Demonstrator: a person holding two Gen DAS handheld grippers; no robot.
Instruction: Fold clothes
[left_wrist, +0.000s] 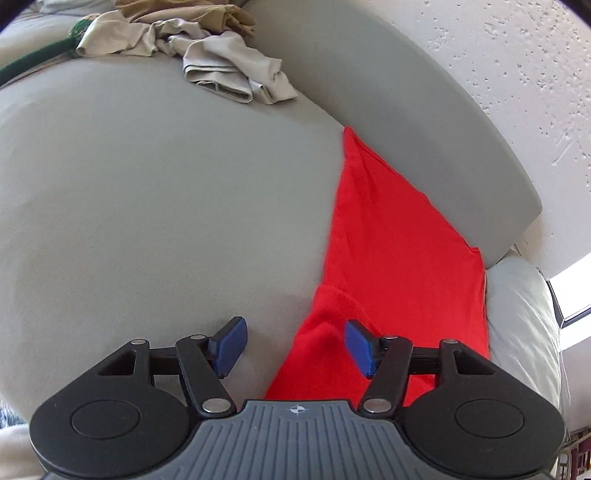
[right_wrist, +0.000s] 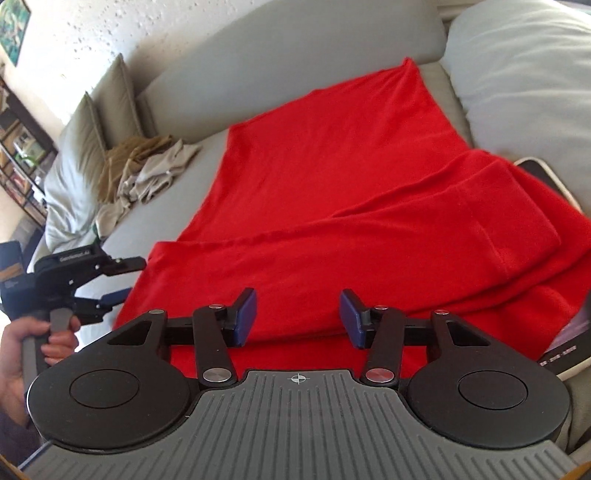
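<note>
A red garment (right_wrist: 332, 192) lies spread on the grey sofa seat (left_wrist: 147, 221), with a sleeve folded across its near right part. In the left wrist view the red garment (left_wrist: 388, 258) runs along the sofa back. My left gripper (left_wrist: 295, 345) is open and empty, its jaws straddling the garment's near left edge; it also shows in the right wrist view (right_wrist: 118, 284) at the garment's left corner. My right gripper (right_wrist: 298, 317) is open and empty, just above the garment's near edge.
A pile of beige and tan clothes (left_wrist: 192, 48) lies at the sofa's far end, also in the right wrist view (right_wrist: 147, 166). Grey cushions (right_wrist: 92, 140) stand behind it. A pale pillow (right_wrist: 524, 74) and a dark flat device (right_wrist: 569, 332) sit at the right.
</note>
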